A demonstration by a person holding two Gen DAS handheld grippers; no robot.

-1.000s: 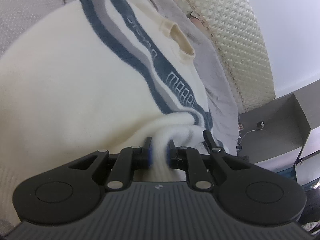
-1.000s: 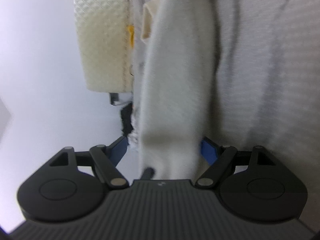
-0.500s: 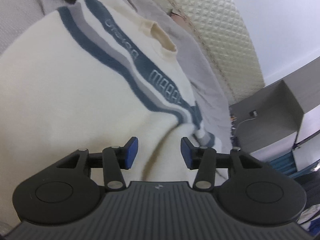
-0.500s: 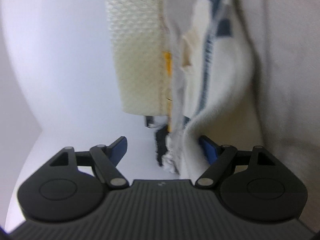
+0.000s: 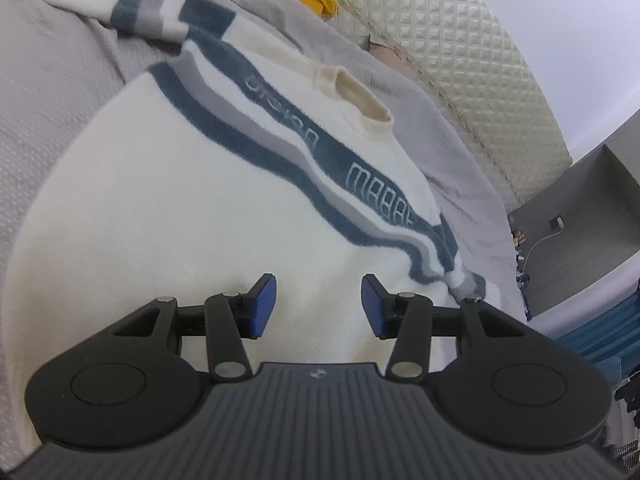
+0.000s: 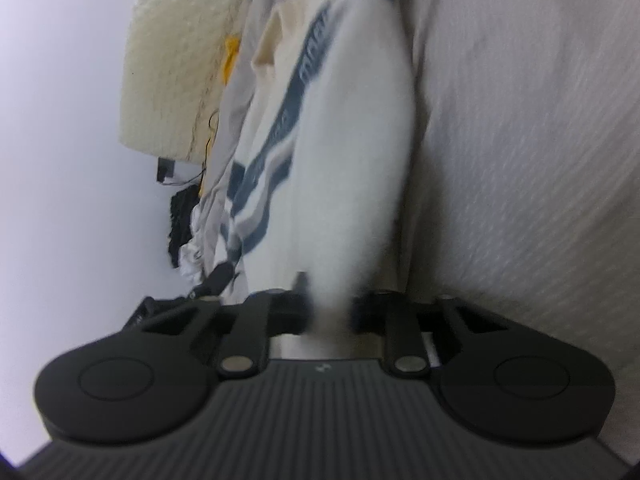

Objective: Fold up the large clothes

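Working on the cream sweater (image 5: 200, 208) with blue and grey stripes, spread lettering-up on the grey bed (image 5: 48, 80), collar (image 5: 360, 92) toward the quilted headboard (image 5: 460, 60). Looks like an early stage: body flat, no clear fold across it yet.

Left hand-held gripper (image 5: 318, 306): jaws just opened to a middling gap, blue pads apart above the lower body of the sweater, nothing between them. Right hand-held gripper (image 6: 330, 312): jaws just closed, now narrow and pinching a strip of white fleece (image 6: 352, 180) that runs up from the pads along the side of the garment. Cannot tell from the blurred right wrist view whether that strip is a sleeve or the side edge.

To do this step well:
- Keep the right pinch firm. Fleece is thick and springy, so probably apt to slip out of a shallow bite
- Lift only enough to clear the body, then carry the strip across toward the middle, parallel to the side seam, not on a slant
- Bring the free left gripper down onto the body near the intended crease to pin it, so that the whole sweater does not drag over the bed
- Lay the fabric down before letting go, then smooth away from the crease
- Watch the stripes: keeping them lined up is a good check that the fold is square
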